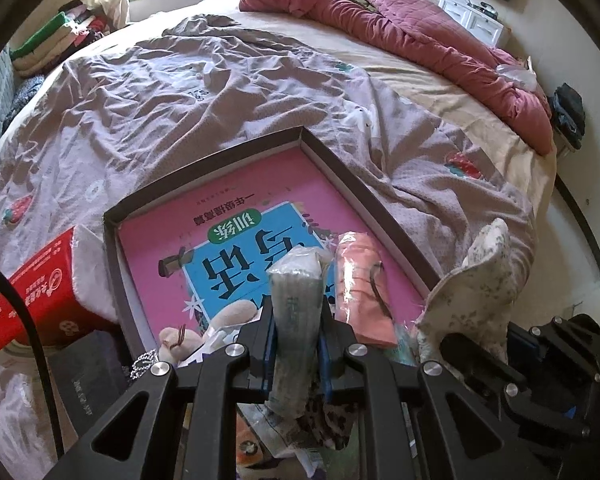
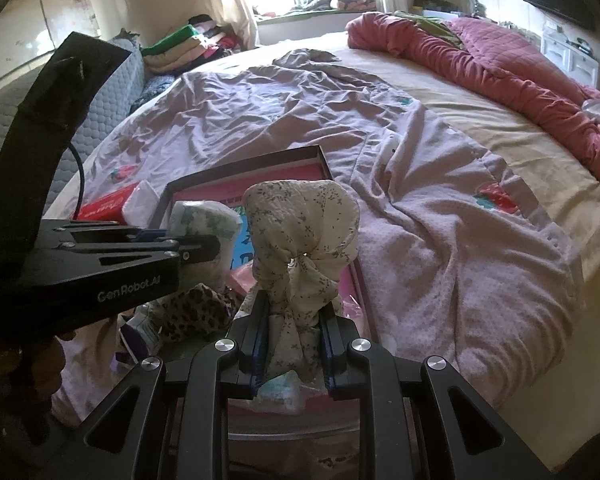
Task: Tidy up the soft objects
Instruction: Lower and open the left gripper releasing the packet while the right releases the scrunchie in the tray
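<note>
At the lower centre of the left wrist view the left gripper (image 1: 298,344) is clamped on a soft wrapped pack (image 1: 296,308), grey-green inside clear film, standing upright over the near end of the shallow box (image 1: 204,176). The film looks slick and the pack squashes easily, so a hold across its middle seems safest. In the right wrist view the right gripper (image 2: 294,344) pinches the gathered neck of a floral cloth bundle (image 2: 302,216), whose puffy top flops above the pads; it is probably light and limp, best kept held at that knot. The box lies on the rumpled bedspread (image 1: 160,100) with a pink book (image 1: 236,216) in its bottom and a peach wrapped pack (image 1: 360,280) towards its right wall. Crowding the near edge are a red tissue pack (image 1: 40,288), a leopard-print cloth (image 2: 196,312) and small plush pieces, which could snag either gripper on the way down.
</note>
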